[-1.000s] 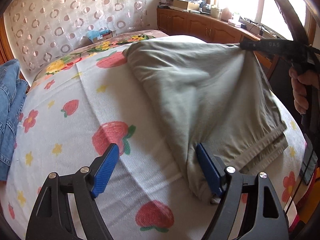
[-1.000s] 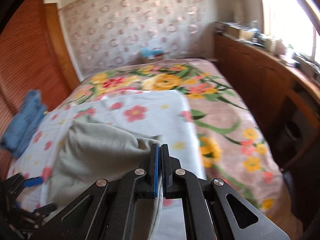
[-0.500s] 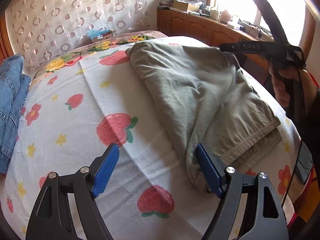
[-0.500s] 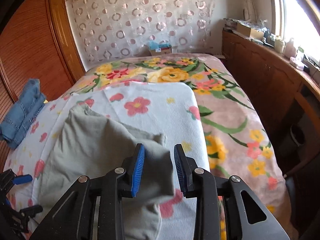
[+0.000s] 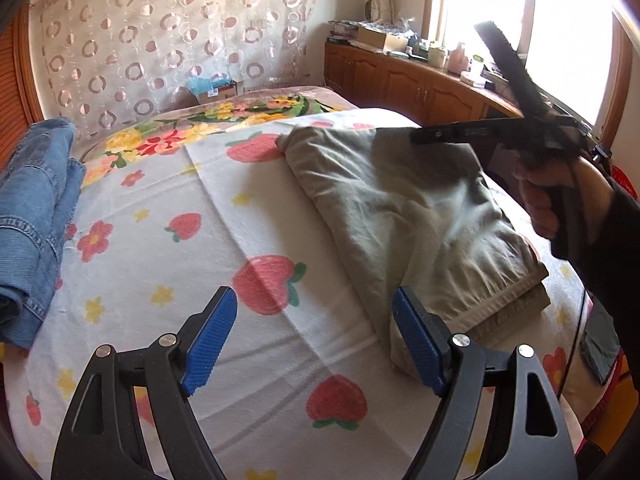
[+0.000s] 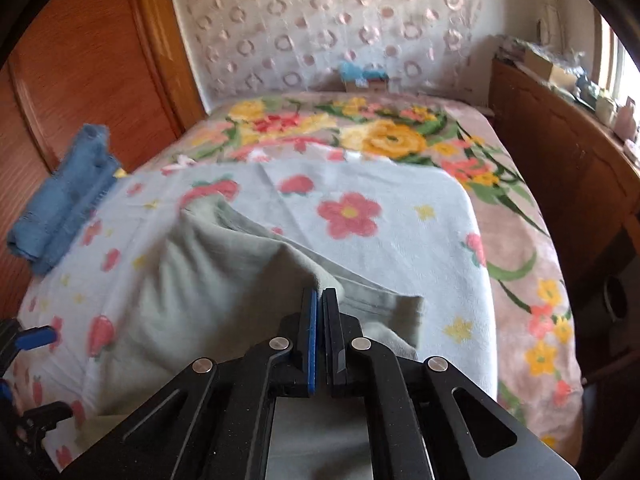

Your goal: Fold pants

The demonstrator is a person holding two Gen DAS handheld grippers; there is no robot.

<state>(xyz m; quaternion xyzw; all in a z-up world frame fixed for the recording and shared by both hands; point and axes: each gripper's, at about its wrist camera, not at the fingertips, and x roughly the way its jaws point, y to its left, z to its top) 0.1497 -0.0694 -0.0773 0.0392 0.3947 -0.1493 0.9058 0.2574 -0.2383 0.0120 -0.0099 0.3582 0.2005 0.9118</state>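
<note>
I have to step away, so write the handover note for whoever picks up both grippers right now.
Left gripper: open, empty, above the strawberry-print sheet, beside the pants' near corner.
Right gripper: shut over the grey-green pants; I cannot tell whether cloth is pinched.
Pants: folded over into a stack on the sheet, waistband at the near end.
Blue jeans: at the bed's left edge.
Left: smooth, make any last fold.

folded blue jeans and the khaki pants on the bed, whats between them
Only bare strawberry-print blanket lies between the folded blue denim jeans and the khaki cotton pants, in the left wrist view.
</note>
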